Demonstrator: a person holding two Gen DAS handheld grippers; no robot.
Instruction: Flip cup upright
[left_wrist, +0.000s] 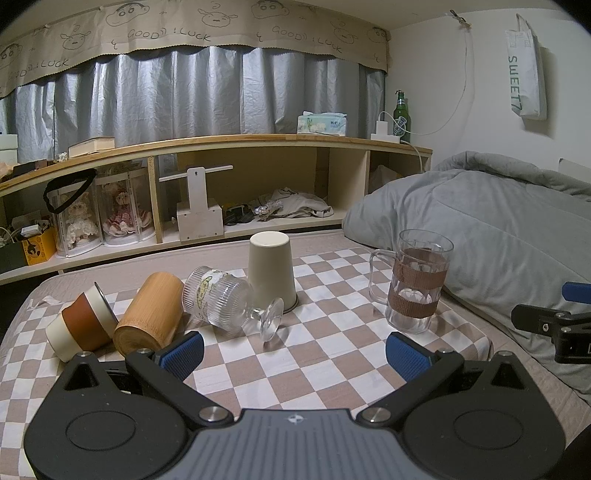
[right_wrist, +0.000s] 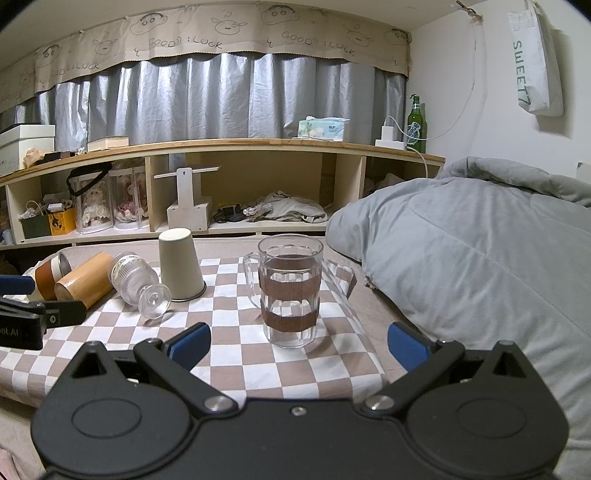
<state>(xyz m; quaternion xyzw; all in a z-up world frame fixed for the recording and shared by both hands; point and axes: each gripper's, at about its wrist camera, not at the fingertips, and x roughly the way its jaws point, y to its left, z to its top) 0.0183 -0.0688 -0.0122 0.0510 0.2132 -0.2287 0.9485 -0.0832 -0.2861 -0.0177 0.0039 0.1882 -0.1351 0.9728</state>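
Note:
On the checkered cloth (left_wrist: 314, 365) a cream cup (left_wrist: 271, 269) stands upside down. A ribbed stemmed glass (left_wrist: 229, 301) lies on its side against it. A bamboo cup (left_wrist: 149, 314) and a brown-banded cup (left_wrist: 83, 323) also lie on their sides at the left. A clear mug (left_wrist: 415, 282) with brown bands stands upright at the right. My left gripper (left_wrist: 295, 356) is open and empty, just short of the fallen cups. My right gripper (right_wrist: 299, 347) is open and empty, with the clear mug (right_wrist: 288, 291) just ahead of its fingers.
A grey duvet (left_wrist: 498, 229) is piled at the right edge of the cloth. A low wooden shelf (left_wrist: 221, 144) with dolls, boxes and clothes runs behind. The right gripper shows at the left wrist view's right edge (left_wrist: 554, 328).

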